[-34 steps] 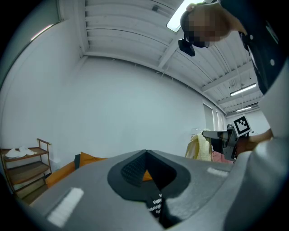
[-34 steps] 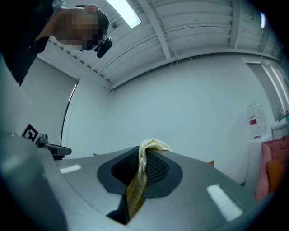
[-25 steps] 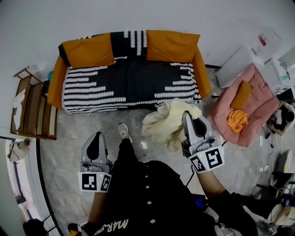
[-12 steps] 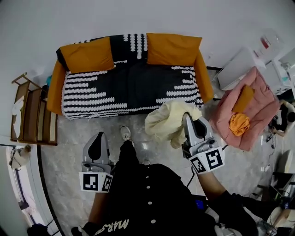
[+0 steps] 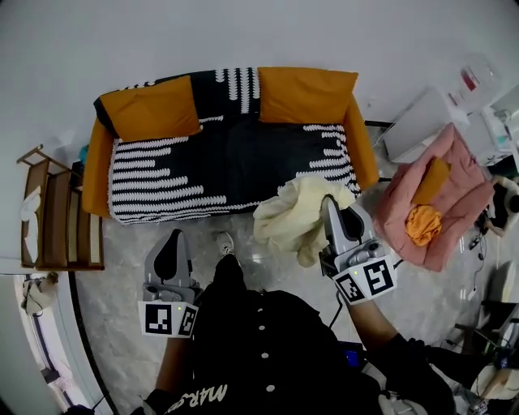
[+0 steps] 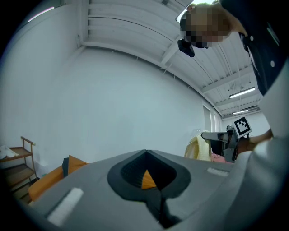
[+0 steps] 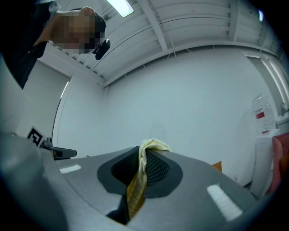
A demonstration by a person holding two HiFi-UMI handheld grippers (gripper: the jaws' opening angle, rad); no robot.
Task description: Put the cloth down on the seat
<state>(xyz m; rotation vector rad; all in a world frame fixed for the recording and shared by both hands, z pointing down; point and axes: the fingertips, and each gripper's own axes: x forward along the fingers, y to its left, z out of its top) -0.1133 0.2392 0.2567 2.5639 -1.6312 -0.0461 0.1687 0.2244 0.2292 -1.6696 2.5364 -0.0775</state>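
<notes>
Cream cloth (image 5: 293, 217), perhaps at seat (image 5: 227, 162) edge

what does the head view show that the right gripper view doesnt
Only the head view: the sofa's striped seat, the wooden shelf, the floor, and the loose bulk of the cloth hanging down. Only the right gripper view: a twisted fold of it pinched between the closed jaws, plus the ceiling light. Both: the pale yellow cloth and the right gripper.

Head view looks steeply down on the sofa (image 5: 243, 154); gripper views look level at the wall (image 5: 243, 32).
</notes>
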